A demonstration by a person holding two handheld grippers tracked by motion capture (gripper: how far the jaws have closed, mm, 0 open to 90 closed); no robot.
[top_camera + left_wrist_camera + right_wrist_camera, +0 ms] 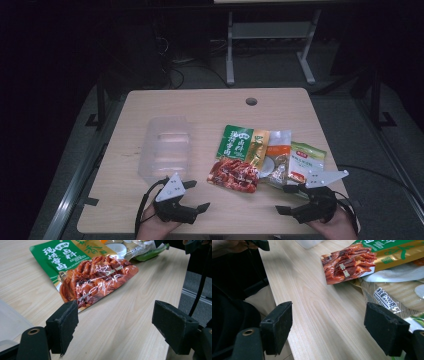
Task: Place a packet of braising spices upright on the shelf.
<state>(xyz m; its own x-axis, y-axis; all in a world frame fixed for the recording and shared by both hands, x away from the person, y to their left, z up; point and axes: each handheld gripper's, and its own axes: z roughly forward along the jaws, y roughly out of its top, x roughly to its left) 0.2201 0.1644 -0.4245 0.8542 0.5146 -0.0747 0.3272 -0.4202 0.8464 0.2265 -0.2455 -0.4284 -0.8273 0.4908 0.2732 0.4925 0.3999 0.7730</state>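
High view: the left gripper [194, 196] and right gripper [288, 199] rest low over the worktop [200, 107], each with jaws wide apart and holding nothing. The green-and-red packet [85, 272] lies ahead of the left jaws, just beyond the right jaws.

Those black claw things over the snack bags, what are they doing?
A person holds a gripper in each hand near the table's front edge. The left gripper and right gripper both have their jaws wide open, holding nothing. Three food packets lie overlapping, the green and red packet on top. A clear plastic box sits to the left, untouched.
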